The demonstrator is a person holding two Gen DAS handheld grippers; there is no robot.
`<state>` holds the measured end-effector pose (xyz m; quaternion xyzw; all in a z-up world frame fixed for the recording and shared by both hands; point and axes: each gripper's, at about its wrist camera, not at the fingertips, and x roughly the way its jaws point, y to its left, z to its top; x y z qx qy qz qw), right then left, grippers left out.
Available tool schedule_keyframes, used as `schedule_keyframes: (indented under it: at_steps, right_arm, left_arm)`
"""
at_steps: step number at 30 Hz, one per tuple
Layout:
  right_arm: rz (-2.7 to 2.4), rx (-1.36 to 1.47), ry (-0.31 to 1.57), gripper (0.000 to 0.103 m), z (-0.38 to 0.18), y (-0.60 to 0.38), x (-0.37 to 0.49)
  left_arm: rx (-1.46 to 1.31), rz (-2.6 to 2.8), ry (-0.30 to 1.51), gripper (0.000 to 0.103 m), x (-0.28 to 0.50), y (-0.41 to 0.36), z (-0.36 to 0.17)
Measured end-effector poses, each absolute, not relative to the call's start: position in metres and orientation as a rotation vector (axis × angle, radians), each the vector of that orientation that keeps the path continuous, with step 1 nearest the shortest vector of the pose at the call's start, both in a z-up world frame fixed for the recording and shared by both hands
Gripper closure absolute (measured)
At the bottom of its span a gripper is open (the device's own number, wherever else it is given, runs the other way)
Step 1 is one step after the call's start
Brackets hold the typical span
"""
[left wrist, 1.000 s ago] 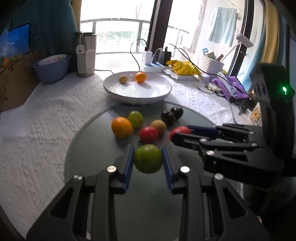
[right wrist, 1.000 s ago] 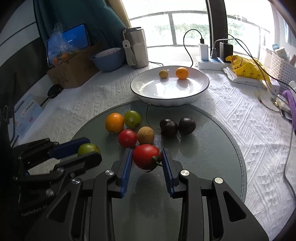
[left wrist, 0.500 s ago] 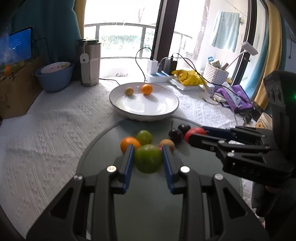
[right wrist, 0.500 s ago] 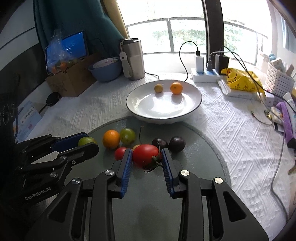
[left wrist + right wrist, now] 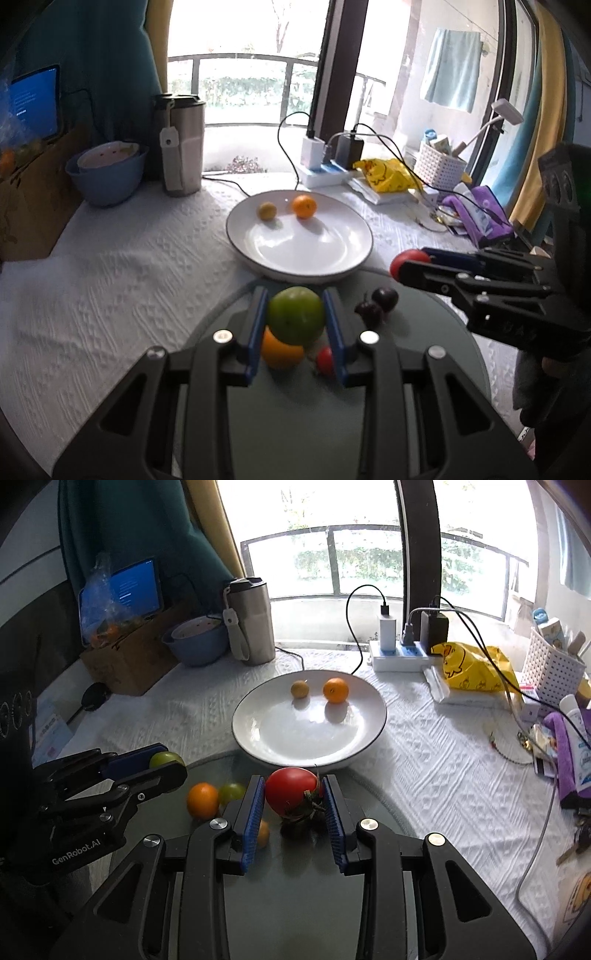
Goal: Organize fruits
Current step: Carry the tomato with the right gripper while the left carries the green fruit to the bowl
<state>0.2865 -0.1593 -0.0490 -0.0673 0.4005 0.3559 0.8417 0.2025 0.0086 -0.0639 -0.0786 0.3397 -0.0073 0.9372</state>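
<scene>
Fruits split three ways: two in the plate (image 5: 354, 746), two gripped, the rest on the grey mat (image 5: 295, 424).

Plate: white, dark-rimmed, just beyond both sets of fingertips, on the white textured cloth (image 5: 110, 280). Orange (image 5: 335, 690) and small yellowish fruit (image 5: 300, 689) side by side at its far edge, apart from each other.

Mat: round, glassy, under both grippers, its far edge meeting the plate.

Left gripper (image 5: 295, 315): clenched on a green fruit (image 5: 295, 314), blue pads pressing both sides, fruit held clear above the mat and just short of the plate rim. Below and behind that grip, on the mat: an orange one (image 5: 280, 352) and a small red one (image 5: 325, 360). Right of the fingers: two dark purple fruits (image 5: 376, 304), touching or nearly so.

Right gripper (image 5: 293, 792): clenched on a tomato (image 5: 291, 788), stem leaves hanging below, pads tight on both sides, fruit just before the plate's near rim. Left of those fingers on the mat: an orange fruit (image 5: 202, 800) and a greenish one (image 5: 232, 793) touching. Another orange-brown fruit (image 5: 263, 833) half hidden behind the left pad.

Farther behind the plate: steel mug (image 5: 251, 622), blue bowl (image 5: 195, 642), power strip (image 5: 399, 655) with chargers, yellow bag (image 5: 469, 668), white basket (image 5: 554, 668).
</scene>
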Motion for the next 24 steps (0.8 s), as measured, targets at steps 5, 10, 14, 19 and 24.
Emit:
schedule_keyframes:
  at_steps: [5, 10, 14, 19, 24]
  right_arm:
    - [0.746, -0.144, 0.836, 0.069, -0.045, -0.155, 0.302]
    - [0.743, -0.149, 0.831, 0.069, -0.044, -0.151, 0.318]
    - [0.743, -0.156, 0.832, 0.069, -0.045, -0.147, 0.328]
    - [0.736, -0.160, 0.839, 0.069, -0.049, -0.142, 0.344]
    - [0.735, -0.166, 0.846, 0.069, -0.055, -0.136, 0.358]
  left_arm:
    - [-0.163, -0.013, 0.686, 0.071, 0.217, 0.015, -0.061]
    - [-0.161, -0.014, 0.681, 0.071, 0.230, 0.020, -0.059]
    - [-0.165, -0.015, 0.682, 0.071, 0.240, 0.024, -0.060]
    - [-0.165, -0.020, 0.688, 0.071, 0.255, 0.030, -0.063]
    - [-0.162, -0.021, 0.692, 0.071, 0.272, 0.036, -0.066]
